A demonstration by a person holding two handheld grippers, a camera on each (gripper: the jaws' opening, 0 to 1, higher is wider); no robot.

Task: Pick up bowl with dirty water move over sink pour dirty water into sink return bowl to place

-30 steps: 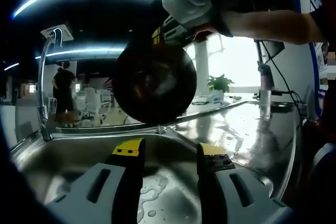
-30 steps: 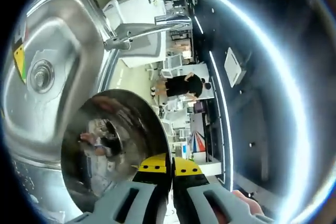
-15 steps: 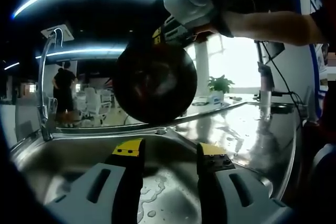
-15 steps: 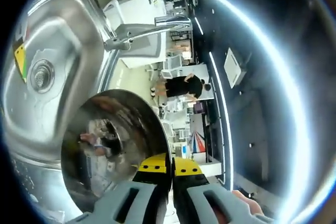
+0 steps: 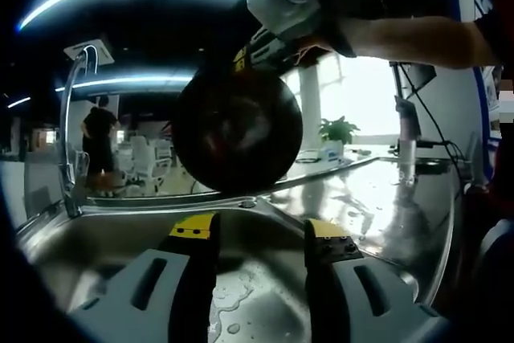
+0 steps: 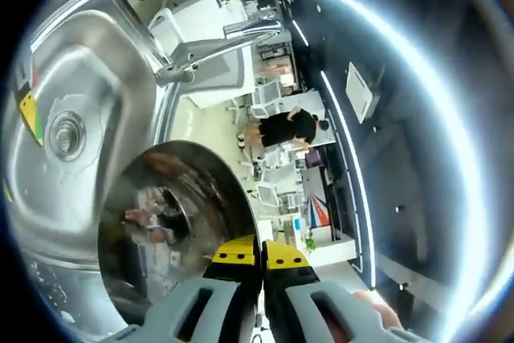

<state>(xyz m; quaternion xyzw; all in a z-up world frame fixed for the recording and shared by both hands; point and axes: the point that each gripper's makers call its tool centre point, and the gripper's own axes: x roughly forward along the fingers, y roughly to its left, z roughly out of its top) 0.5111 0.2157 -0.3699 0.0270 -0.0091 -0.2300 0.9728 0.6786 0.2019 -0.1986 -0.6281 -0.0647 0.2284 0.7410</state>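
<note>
— From the left gripper view, what's going on?

— The left gripper hangs low over the sink, jaws apart with nothing between them. It looks parked there to stay out of the way. Above it the bowl is tipped on edge, its dark underside facing this camera, held up over the basin by the right gripper, which comes in from the upper right.

— Why so steep?

— So the dirty water runs off the low rim into the sink and not onto the counter. There are wet patches on the basin floor between the left jaws, which fits a pour, though I can't see any stream falling.

— And the faucet?

— The faucet stands at the left, well apart from the bowl, so it isn't in the way.

— Now the right gripper view.

— Here the right gripper has its yellow tips pressed together on the bowl's rim, clamped tight. A rim pinch lets the wrist roll the bowl over. The shiny inside faces this camera, and past it sits the drain.

— Is any water left in it?

— Hard to say; the inside is all reflections, but I make out no pool. My guess is the pour is about done and the bowl has yet to go back to its place.
</note>
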